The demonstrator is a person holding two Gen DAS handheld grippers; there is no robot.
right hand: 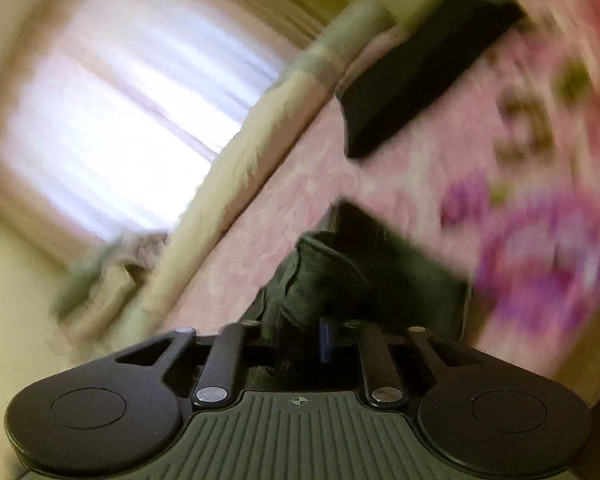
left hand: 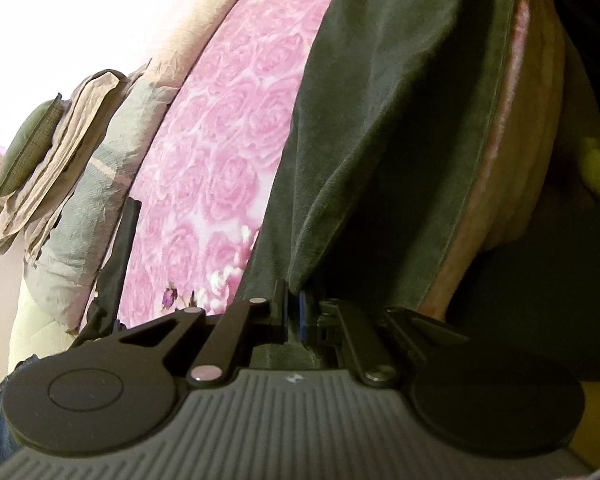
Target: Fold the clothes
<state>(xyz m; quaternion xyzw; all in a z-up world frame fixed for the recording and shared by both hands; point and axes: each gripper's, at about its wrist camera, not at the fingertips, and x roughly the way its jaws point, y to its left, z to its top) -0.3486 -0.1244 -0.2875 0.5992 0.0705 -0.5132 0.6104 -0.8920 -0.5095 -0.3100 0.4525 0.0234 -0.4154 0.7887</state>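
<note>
Both grippers were clamped on the dark green garment (left hand: 380,140), left gripper (left hand: 294,312) pinching an edge, right gripper (right hand: 296,328) a bunched corner, likely to stretch it over the pink floral bedspread (left hand: 228,152) for folding.

Home bedroom, rose-print pink bedspread (left hand: 228,152), stacked pillows (left hand: 60,168), seemingly a curtained window (right hand: 112,128)

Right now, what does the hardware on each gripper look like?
Both match: left gripper and right gripper have black linkage arms with silver pivot pins, blue finger pads, two round black discs, and a grey ribbed body carrying a small crosshair mark. No cables or sleeves visible.
</note>
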